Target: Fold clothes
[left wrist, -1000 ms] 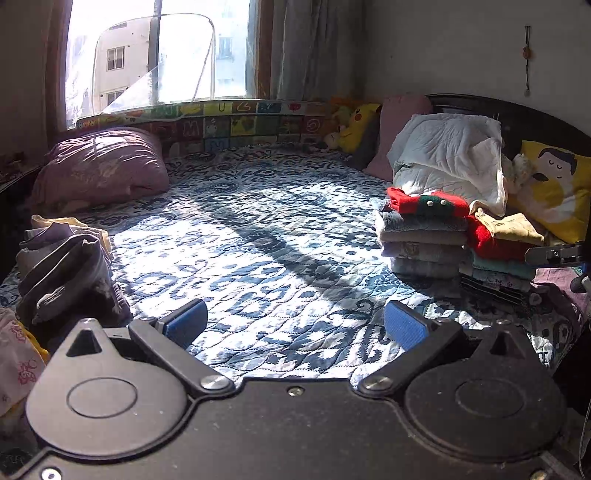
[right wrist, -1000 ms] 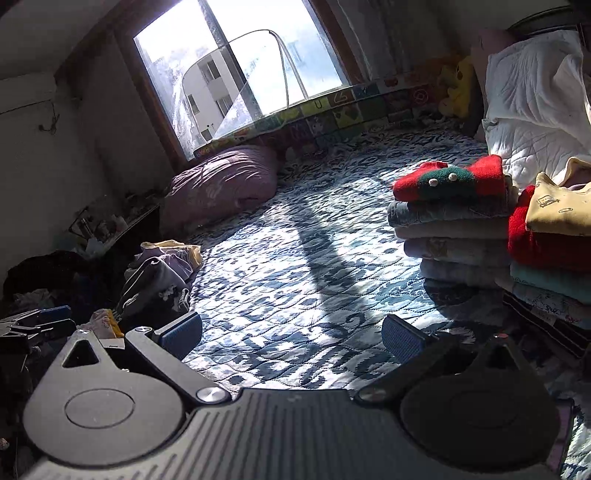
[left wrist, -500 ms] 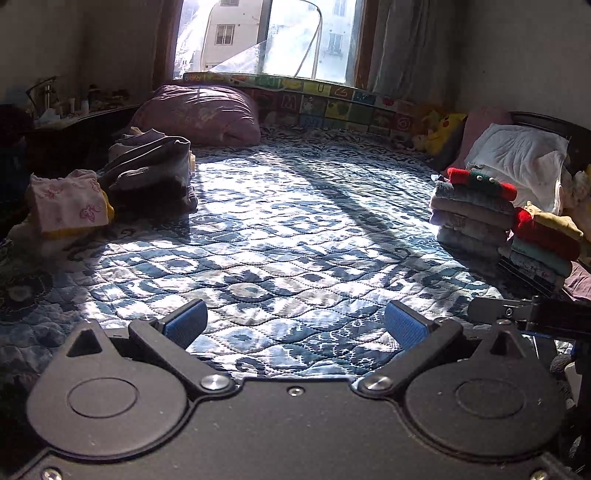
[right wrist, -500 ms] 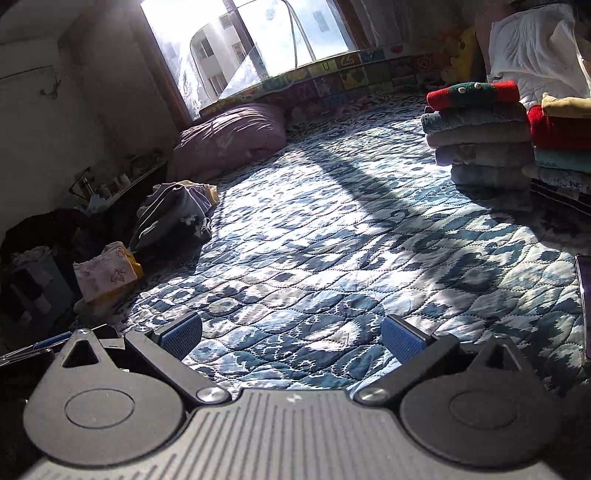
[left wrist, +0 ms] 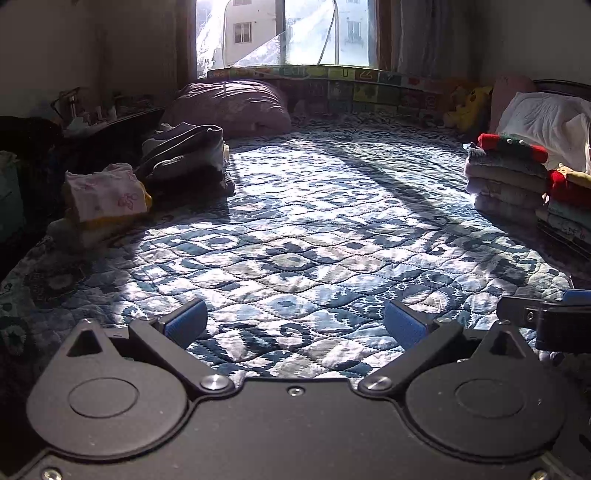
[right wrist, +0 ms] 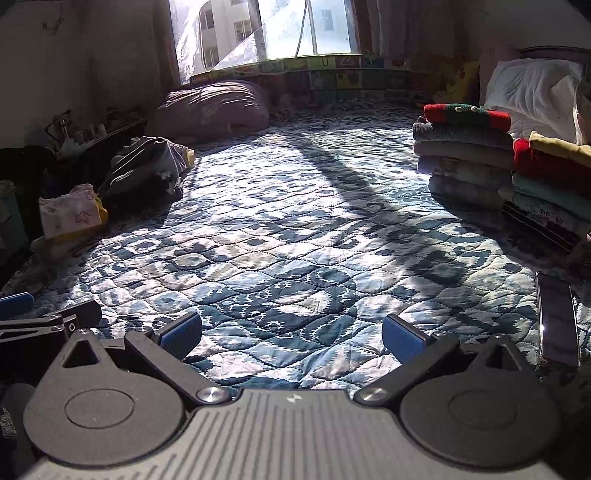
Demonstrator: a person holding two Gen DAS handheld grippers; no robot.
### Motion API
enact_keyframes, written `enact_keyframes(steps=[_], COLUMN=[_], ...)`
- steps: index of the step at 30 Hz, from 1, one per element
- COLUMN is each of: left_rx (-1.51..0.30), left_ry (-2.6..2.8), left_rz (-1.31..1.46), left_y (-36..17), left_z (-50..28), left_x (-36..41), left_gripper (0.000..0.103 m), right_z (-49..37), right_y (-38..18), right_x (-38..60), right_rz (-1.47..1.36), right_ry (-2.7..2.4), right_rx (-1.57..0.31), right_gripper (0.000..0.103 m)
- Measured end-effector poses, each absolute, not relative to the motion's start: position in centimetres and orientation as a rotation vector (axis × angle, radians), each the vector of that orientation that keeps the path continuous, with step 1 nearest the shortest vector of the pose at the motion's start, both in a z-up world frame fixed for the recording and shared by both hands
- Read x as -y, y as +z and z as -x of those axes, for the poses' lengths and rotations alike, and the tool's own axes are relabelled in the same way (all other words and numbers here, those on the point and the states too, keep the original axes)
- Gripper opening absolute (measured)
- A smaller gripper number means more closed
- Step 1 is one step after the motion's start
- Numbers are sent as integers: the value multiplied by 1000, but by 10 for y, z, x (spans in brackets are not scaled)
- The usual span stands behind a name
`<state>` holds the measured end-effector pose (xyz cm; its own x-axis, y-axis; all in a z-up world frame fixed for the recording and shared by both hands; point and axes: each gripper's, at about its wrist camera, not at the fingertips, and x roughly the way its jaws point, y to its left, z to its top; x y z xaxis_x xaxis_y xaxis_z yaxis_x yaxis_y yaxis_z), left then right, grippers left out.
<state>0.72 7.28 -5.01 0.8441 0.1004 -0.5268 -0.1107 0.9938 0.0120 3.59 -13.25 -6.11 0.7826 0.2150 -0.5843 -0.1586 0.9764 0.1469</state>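
— Both views have swung left and pulled back since a second ago: the folded stacks that sat close on the right are now farther off, and the loose heap on the left has come into fuller sight.

— How do the left tongs (left wrist: 293, 325) stand?

— Spread wide, blue pads apart, nothing between them, hanging low over the bed (left wrist: 295, 236).

— And the right tongs (right wrist: 291, 334)?

— Also spread and holding nothing, just beside the left ones; each pair shows at the edge of the other's view.

— Where are the clothes?

— Unfolded ones lie in a dark heap (left wrist: 184, 158) near the bed's left edge, with a small pink pile (left wrist: 107, 192) just in front of it. Folded ones stand in a stack (right wrist: 465, 151) on the right, topped by a red and green sweater (right wrist: 467, 115), with a second stack (right wrist: 546, 177) touching its right side.

— Anything else?

— A purple pillow (left wrist: 229, 107) under the window (left wrist: 284, 33), a white quilt (right wrist: 532, 96) behind the stacks, and a dark phone (right wrist: 557, 317) on the bed near the right tongs.
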Motion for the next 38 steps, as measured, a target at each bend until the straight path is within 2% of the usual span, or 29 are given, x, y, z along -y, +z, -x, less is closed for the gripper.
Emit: enact_keyframes(steps=[15,38], left_rx=[-640,-606], left_ry=[47,31], left_rz=[38,30], left_y=[-57,-66], left_z=[-11,-11], left_x=[-64,-64], left_gripper=[103,103], right_z=[-28,-28], right_y=[-67,-72], right_x=[127,124], right_rz=[-50,-53], right_ry=[167,149], right_rx=[-677,-694], right_gripper=[103,103])
